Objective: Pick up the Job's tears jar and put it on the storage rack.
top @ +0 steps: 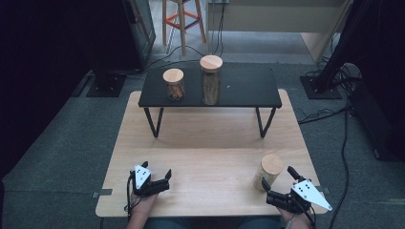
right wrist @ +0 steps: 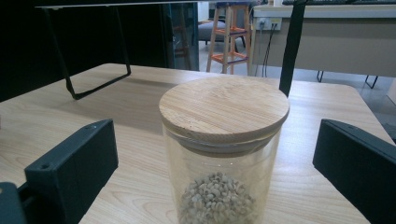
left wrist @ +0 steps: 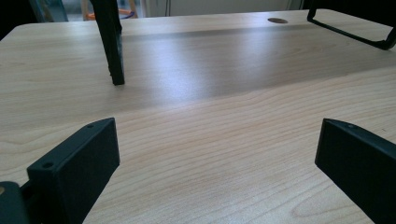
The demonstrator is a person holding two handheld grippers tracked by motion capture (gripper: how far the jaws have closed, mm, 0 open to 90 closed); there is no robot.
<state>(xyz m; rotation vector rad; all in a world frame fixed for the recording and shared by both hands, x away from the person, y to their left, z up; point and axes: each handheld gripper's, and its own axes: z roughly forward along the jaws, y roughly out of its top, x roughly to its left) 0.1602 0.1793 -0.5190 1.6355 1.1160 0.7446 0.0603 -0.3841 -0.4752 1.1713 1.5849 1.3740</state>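
This is looking like a lab or test room. Black stands (top: 106, 81) and loose cables (top: 334, 114) are sitting on the grey carpet (top: 57, 138) around a light wooden tabletop (top: 205, 143), and a wooden stool (top: 182, 21) is standing behind.

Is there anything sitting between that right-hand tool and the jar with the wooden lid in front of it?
Nothing visible. In the right gripper view the glass jar stands directly ahead of the open right tool, between the lines of its two jaws, with bare wooden table around it. The jaws are not touching it.
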